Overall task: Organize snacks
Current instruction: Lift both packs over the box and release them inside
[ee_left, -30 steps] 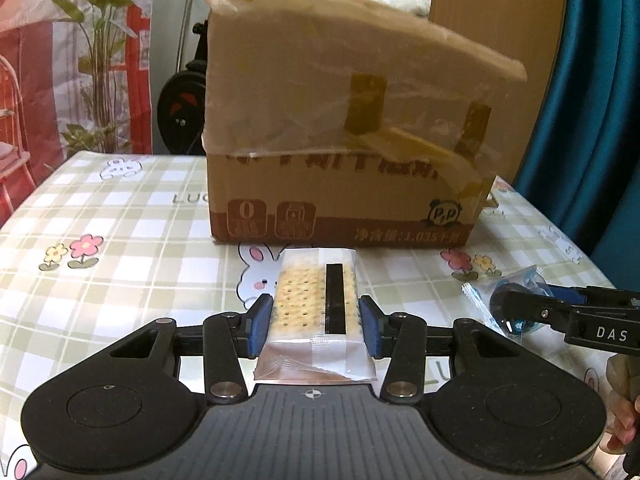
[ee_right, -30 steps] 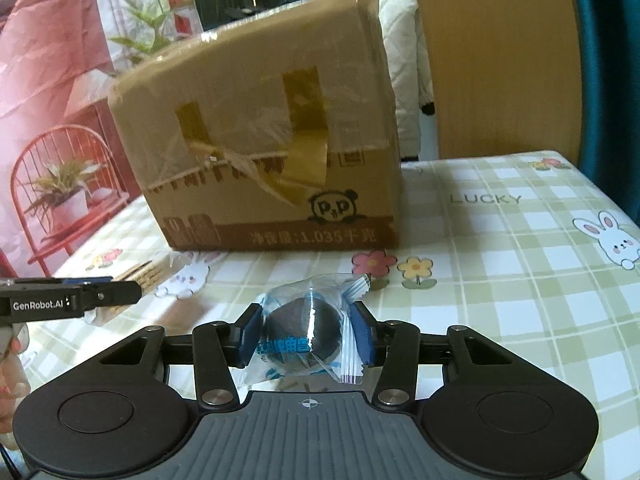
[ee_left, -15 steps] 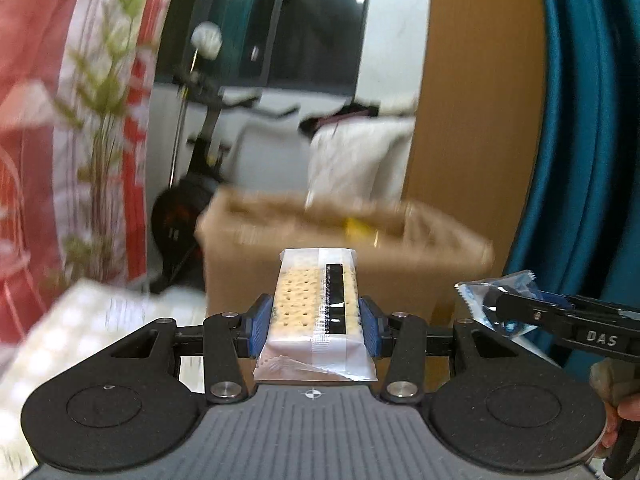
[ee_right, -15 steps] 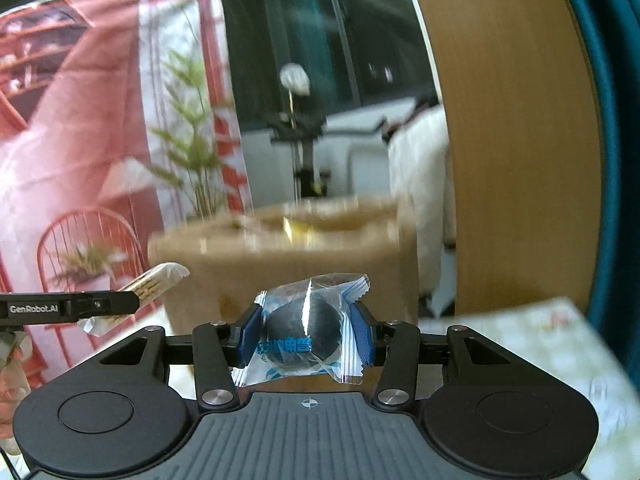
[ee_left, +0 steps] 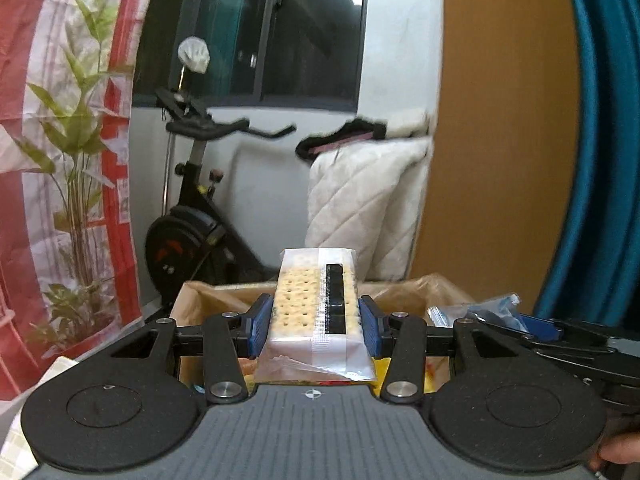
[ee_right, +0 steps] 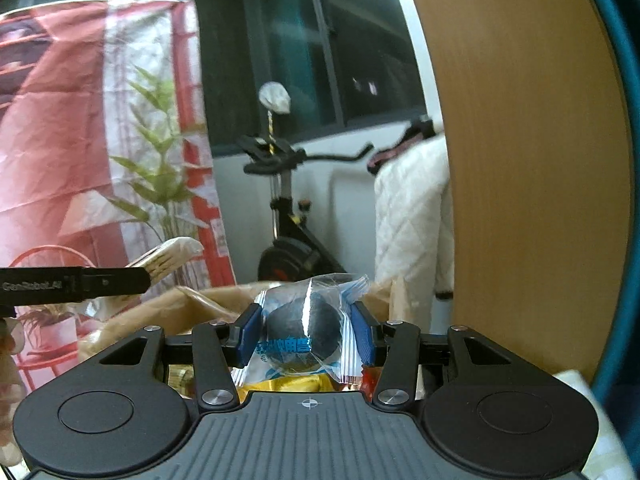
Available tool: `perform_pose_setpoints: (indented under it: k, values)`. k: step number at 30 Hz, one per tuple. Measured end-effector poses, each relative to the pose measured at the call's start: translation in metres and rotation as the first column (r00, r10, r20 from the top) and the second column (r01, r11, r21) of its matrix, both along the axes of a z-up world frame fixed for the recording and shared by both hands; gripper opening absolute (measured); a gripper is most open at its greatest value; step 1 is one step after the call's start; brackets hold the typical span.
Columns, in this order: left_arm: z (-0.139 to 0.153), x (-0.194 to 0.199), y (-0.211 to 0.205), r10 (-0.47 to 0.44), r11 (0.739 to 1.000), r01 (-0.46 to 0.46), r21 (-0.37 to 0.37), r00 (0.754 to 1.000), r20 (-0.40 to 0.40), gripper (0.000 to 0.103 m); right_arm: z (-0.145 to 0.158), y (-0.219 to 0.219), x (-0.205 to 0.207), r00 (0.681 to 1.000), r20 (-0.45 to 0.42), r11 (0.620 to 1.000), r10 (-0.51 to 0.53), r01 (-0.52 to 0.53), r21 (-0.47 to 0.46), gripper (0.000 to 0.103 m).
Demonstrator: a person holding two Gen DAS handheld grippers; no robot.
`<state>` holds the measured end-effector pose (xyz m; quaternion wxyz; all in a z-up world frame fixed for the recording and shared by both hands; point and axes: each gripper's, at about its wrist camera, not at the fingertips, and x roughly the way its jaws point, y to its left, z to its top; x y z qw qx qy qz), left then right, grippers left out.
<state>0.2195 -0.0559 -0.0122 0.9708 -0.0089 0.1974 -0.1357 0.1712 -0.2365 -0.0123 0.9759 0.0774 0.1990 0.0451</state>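
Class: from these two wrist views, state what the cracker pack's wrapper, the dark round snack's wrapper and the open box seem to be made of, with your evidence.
Cracker pack: thin clear plastic film, glossy; the dotted crackers show through it.
Dark round snack: clear plastic wrapper with blue print, shiny glare streak, crimped edge.
Box: brown cardboard, matte, probably corrugated; its rim looks film-covered.

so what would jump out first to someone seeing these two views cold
Dead centre of the left wrist view, the left gripper clamps a clear-wrapped cracker pack, pale biscuits showing through. The right gripper likewise pinches a dark round snack in a clear blue-printed wrapper. Just below and beyond both, the open cardboard box shows its rim, with an exercise bike behind.
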Motion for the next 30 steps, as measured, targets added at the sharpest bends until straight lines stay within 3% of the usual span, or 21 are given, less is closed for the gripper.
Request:
perform_pose_setpoints:
  k: [3, 4, 5, 6, 14, 30]
  values:
    - [-0.011, 0.010, 0.001, -0.012, 1.000, 0.013, 0.018, 0.998, -0.061, 0.052, -0.012, 0.002, 0.007, 0.999, -0.053, 0.999, -0.006, 0.004, -0.035, 0.048]
    - [-0.013, 0.011, 0.004, -0.006, 1.000, 0.008, 0.023, 0.998, -0.069, 0.057, -0.013, 0.003, 0.006, 0.999, -0.049, 0.999, -0.007, 0.005, -0.040, 0.057]
    - [-0.015, 0.009, 0.006, -0.002, 1.000, 0.004, 0.029, 0.998, -0.065, 0.068, -0.013, 0.002, 0.003, 0.999, -0.040, 0.999, -0.005, 0.004, -0.034, 0.068]
    - [-0.015, 0.005, 0.010, 0.002, 0.999, 0.000, 0.033, 0.998, -0.056, 0.079, -0.012, 0.002, 0.000, 0.999, -0.033, 1.000, -0.005, 0.004, -0.028, 0.072]
    - [0.004, -0.028, 0.024, 0.014, 0.996, -0.011, 0.093, 0.999, -0.040, 0.092, 0.003, 0.006, -0.030, 0.999, -0.040, 0.999, -0.017, 0.016, -0.041, 0.101]
    - [0.044, -0.115, 0.032, 0.077, 0.993, -0.081, 0.087, 0.996, 0.039, 0.097, 0.034, 0.032, -0.108, 0.998, -0.029, 0.998, -0.052, 0.052, -0.021, 0.102]
